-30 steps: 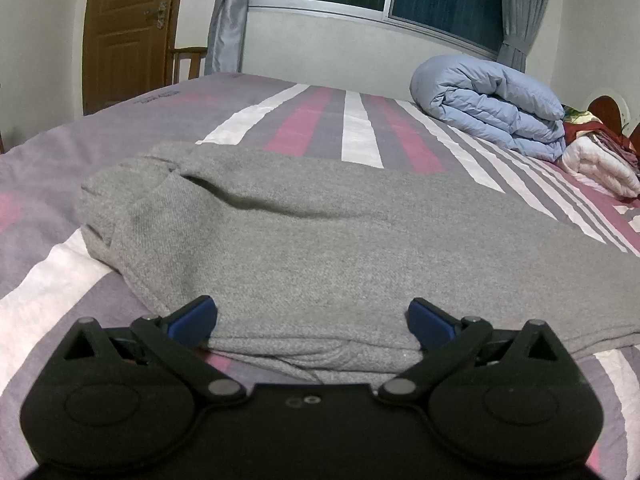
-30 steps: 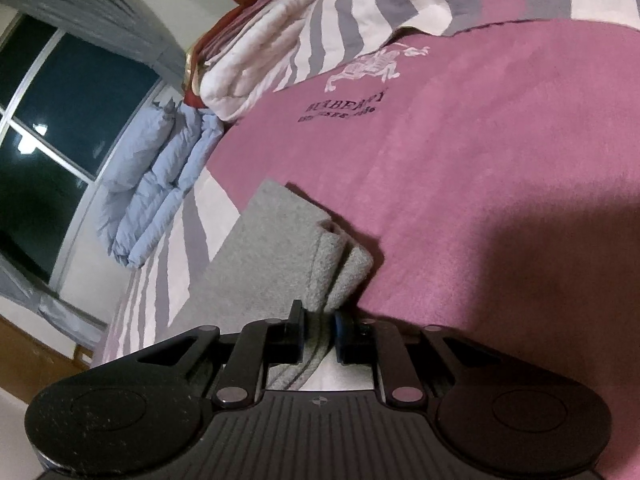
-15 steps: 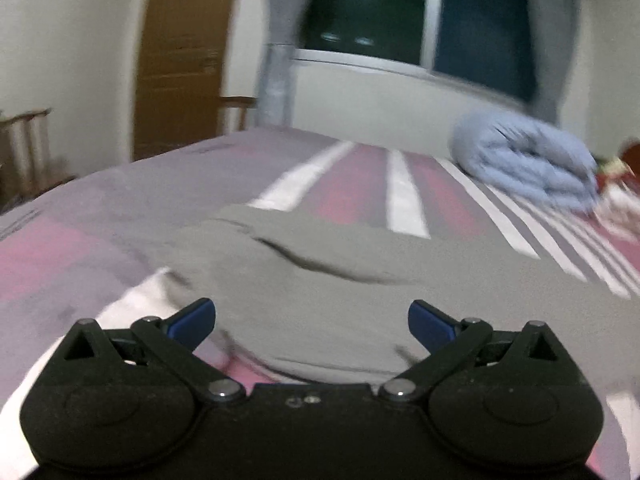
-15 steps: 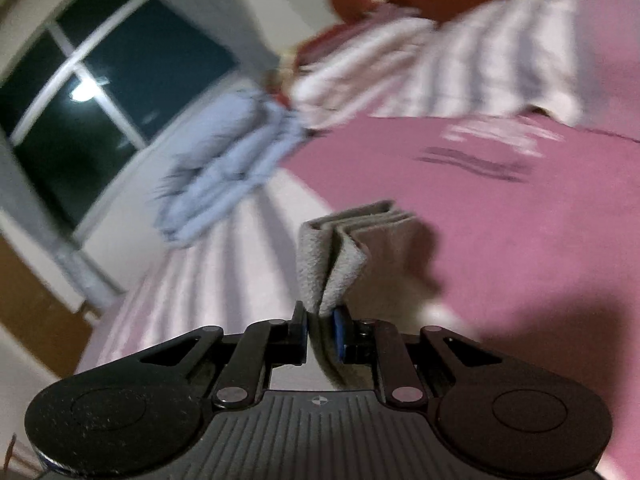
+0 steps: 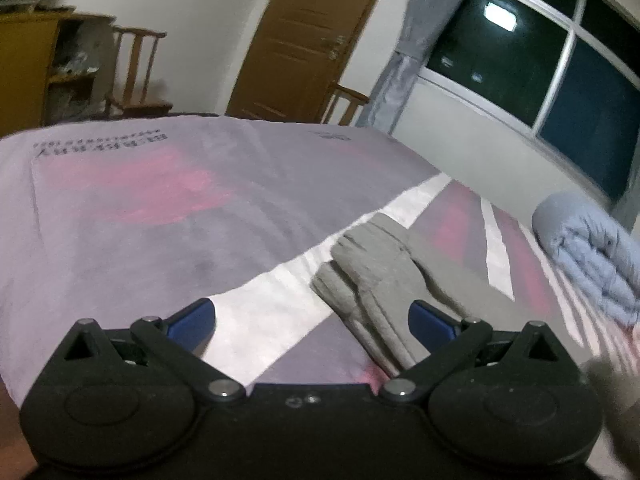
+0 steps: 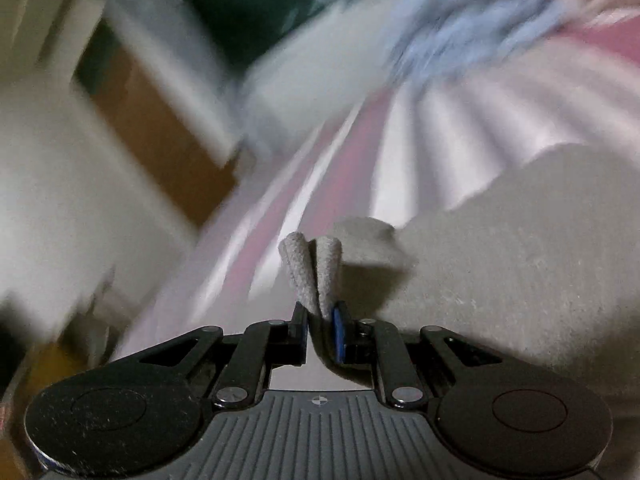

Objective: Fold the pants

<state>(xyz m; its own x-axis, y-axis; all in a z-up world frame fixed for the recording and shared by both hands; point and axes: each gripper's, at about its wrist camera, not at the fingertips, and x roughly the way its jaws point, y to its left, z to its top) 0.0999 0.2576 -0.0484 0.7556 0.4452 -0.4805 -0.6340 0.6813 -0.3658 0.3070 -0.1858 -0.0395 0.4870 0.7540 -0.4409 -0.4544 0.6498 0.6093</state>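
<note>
Item: grey knit pants, laid across a bed dressed in a lilac, pink and white striped cover; one bunched end is seen lying on a white stripe in the left wrist view, the rest running off toward the right. Material is judged soft, limp and light, with a thick ribbed weave that should resist slipping between pads but will sag and crease wherever it is unsupported; hold is best taken at doubled edges or corners, where layers are stacked. Right claw: closed upon a doubled fold of the pants, two rolled edges standing up between its tips, the remaining cloth spread to the right; the view is heavily blurred. Left claw: spread wide, nothing held, poised above the bed with the bunched end just beside its right finger. Bed also carries a rolled pale-blue duvet at the far right. Room: brown wooden door, wooden chair, yellowish cabinet, grey curtain, dark night window reflecting a ceiling lamp, white walls.
</note>
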